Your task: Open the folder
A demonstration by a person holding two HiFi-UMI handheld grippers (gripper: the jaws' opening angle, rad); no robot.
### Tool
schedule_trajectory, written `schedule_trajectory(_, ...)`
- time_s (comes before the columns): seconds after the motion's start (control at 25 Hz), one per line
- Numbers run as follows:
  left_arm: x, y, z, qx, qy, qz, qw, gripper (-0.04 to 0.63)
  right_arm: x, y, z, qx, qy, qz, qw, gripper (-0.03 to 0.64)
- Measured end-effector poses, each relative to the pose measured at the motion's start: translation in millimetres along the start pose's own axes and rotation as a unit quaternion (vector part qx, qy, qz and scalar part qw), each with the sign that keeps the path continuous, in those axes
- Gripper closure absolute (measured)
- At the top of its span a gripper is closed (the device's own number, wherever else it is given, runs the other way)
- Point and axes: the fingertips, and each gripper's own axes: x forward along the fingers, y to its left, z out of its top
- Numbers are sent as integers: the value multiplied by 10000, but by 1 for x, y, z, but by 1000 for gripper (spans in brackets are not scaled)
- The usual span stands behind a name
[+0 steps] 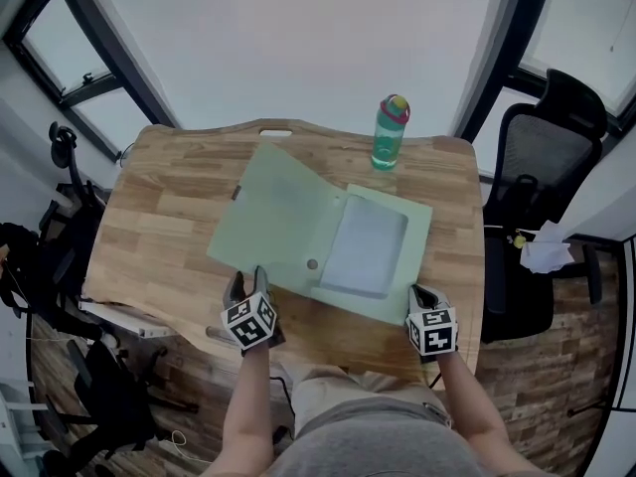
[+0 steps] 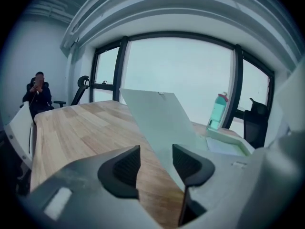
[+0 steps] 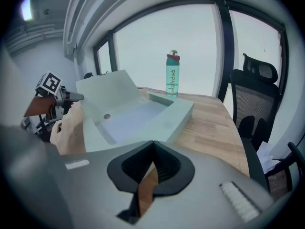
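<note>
A pale green folder (image 1: 283, 217) lies in the middle of the wooden table (image 1: 169, 207). Its cover (image 2: 157, 118) stands tilted up on the left, and white paper (image 1: 366, 246) shows in its shallow base. My left gripper (image 1: 246, 284) is at the cover's near edge. In the left gripper view its jaws (image 2: 156, 163) stand apart with the cover's edge between them, close against the right pad (image 2: 186, 163), and wood shows beside the left pad. My right gripper (image 1: 424, 296) is by the folder's near right corner. Its jaws (image 3: 153, 144) are shut with nothing in them.
A teal water bottle (image 1: 390, 132) with a pink cap stands behind the folder near the table's far edge. A black office chair (image 1: 542, 157) is to the right of the table. A seated person (image 2: 37, 92) is beyond the table's left end.
</note>
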Motion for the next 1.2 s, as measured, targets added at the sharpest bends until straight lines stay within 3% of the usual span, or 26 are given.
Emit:
schedule_trajectory(0.28,-41,-42,-9,-95,-235,-164,9995,425,-9,12,-2,-282,28,490,9984,617)
schedule_trajectory(0.72,-99,-91,-15,-167,-397,-763,9962,582,-58,58,20,-390,-697,1131,9904,617)
schedule_trajectory(1.2,-181,-116,-29,176,-369,-1507,9877,592,-131,127,28,-299,-1446,1379,9794,617)
